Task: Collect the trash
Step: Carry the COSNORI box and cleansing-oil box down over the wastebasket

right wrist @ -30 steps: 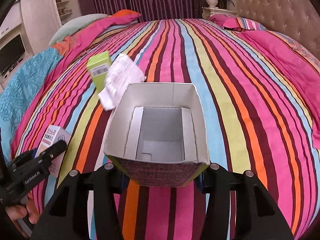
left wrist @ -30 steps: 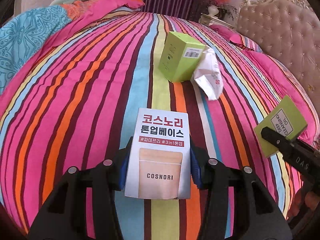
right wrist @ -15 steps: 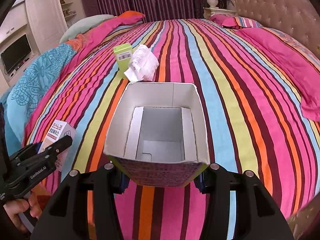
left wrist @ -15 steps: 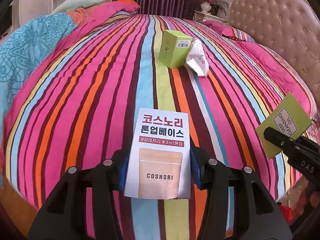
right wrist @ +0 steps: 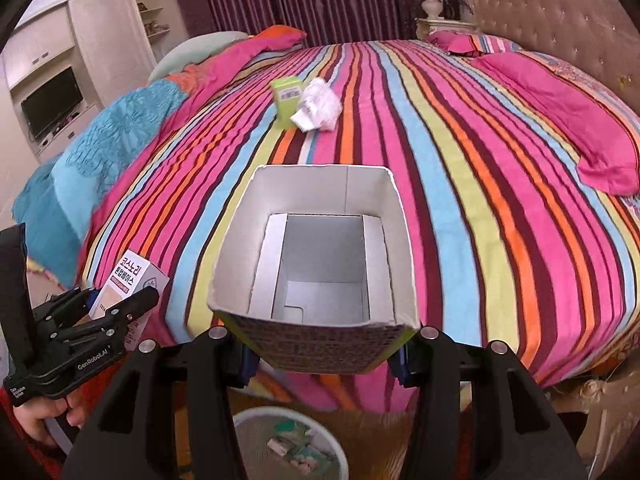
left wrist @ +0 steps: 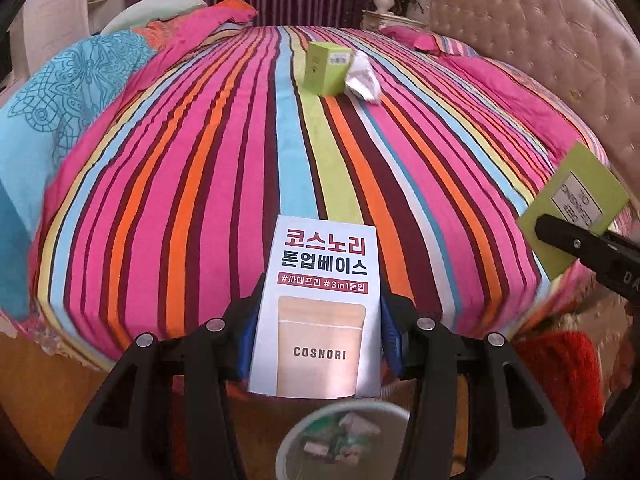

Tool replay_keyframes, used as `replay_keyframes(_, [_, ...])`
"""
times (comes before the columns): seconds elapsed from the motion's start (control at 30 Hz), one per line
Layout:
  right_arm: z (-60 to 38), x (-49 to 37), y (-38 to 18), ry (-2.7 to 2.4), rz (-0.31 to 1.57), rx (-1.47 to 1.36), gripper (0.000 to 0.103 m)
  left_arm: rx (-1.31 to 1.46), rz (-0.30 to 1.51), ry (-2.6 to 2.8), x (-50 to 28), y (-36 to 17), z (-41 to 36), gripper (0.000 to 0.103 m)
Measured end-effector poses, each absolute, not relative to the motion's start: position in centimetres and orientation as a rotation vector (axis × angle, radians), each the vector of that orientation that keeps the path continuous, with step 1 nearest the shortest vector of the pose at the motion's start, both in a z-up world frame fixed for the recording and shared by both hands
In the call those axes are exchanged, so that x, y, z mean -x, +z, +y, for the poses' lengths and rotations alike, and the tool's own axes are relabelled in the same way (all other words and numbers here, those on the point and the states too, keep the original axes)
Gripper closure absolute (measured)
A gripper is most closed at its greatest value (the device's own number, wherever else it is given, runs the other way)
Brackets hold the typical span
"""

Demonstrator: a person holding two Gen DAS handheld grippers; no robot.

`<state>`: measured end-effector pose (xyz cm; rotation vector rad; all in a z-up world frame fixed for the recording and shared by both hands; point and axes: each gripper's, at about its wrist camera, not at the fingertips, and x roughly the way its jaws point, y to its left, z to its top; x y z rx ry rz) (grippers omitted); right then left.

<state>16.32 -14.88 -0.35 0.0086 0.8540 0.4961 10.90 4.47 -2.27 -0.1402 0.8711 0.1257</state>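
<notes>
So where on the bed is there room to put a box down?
The striped bedspread is bare almost everywhere: the near stretch in front of both grippers, and the band between the pink blanket and the middle. On the left it is open up to the blue quilt. It is crowded only far back, where the small green box touches the crumpled white paper.

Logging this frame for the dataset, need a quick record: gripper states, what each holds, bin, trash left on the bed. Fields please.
left gripper: shut on white box, label facing camera
right gripper: shut on open box, inside looks empty
bin: on floor below both grippers, already holds some trash
bed: striped cover
left on bed: green box upright, crumpled paper touching its right side
stage: both boxes near the bin, not yet dropped
</notes>
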Motion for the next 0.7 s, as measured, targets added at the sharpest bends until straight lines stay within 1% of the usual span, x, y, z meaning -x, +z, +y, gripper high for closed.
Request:
replay_keyframes(0.23, [-14.8,-12.6,-1.6,0.517,0.898,-0.034,0.056,0.136,0.912,0.089,-6.5,-3.3,3.6,0.055])
replay_keyframes(0.33, [-14.8,-11.3,-2.4,0.522,0.930,-0.044,0.056,0.125,0.962,0.081,-5.0,-4.8,3.1,0.055])
replay_keyframes(0.7, [-14.0,-8.3,-6.5,0.546,1.081,-0.018,0.056,0.147,1.037,0.052,-3.6,-7.3,2.0,0.055])
